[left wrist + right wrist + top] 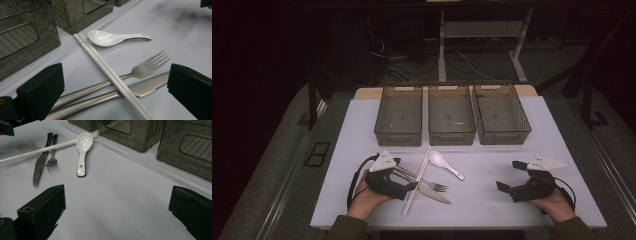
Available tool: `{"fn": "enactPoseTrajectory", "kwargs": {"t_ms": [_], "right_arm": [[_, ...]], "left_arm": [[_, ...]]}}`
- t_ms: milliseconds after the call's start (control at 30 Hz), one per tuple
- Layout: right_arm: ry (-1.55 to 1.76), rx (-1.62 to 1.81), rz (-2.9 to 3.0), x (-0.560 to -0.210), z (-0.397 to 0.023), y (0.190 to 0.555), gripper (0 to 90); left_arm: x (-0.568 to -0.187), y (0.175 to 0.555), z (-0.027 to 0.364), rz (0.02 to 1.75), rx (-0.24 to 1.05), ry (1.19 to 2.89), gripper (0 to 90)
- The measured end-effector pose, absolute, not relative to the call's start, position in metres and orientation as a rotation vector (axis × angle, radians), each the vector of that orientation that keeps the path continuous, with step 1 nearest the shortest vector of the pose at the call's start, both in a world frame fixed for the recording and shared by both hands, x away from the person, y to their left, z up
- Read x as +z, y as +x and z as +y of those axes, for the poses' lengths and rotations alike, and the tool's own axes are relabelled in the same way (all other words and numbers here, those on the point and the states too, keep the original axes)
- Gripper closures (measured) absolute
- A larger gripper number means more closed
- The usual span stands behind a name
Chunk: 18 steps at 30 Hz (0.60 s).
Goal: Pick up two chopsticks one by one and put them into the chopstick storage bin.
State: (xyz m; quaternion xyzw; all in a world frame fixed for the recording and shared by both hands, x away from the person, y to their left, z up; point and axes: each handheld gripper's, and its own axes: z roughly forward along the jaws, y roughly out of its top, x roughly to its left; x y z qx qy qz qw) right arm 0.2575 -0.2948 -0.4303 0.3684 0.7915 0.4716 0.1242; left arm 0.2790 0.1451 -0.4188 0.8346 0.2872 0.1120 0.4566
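Both pairs of jaws stand wide apart with nothing between them: the left gripper (409,186) rests low on the table (492,200) right at the handles of the cutlery, while the right gripper (508,176) sits well off to the other side over bare tabletop. From where I stand, the work looks like sorting the cutlery into the three dark bins (451,120) lined up at the far edge. The chopsticks (110,72) lie crosswise on top of the fork (140,71) and the knife (140,88), and the white spoon (110,38) lies apart, just beyond them toward the bins. I'd judge the left gripper is about to make the first pick. The sensible move is to take the chopsticks first, since they pin the two steel pieces beneath; pulling the fork or knife out from under would scatter them. They are thin and smooth, so the jaws should straddle both sticks together near the middle, come down close to the table, and close squarely so neither stick rolls out.
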Motion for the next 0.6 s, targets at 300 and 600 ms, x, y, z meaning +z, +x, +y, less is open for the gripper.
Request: {"fn": "enactPoseTrajectory", "kwargs": {"t_ms": [300,600], "right_arm": [[1.084,1.374,2.304,-0.431,-0.295,0.257,0.8],[1.088,1.38,2.299,-0.431,-0.295,0.257,0.8]], "left_arm": [[-0.425,0.289,0.129,0.74,0.307,2.109,18.0],[-0.429,0.301,0.116,0.765,0.306,2.158,35.1]]}}
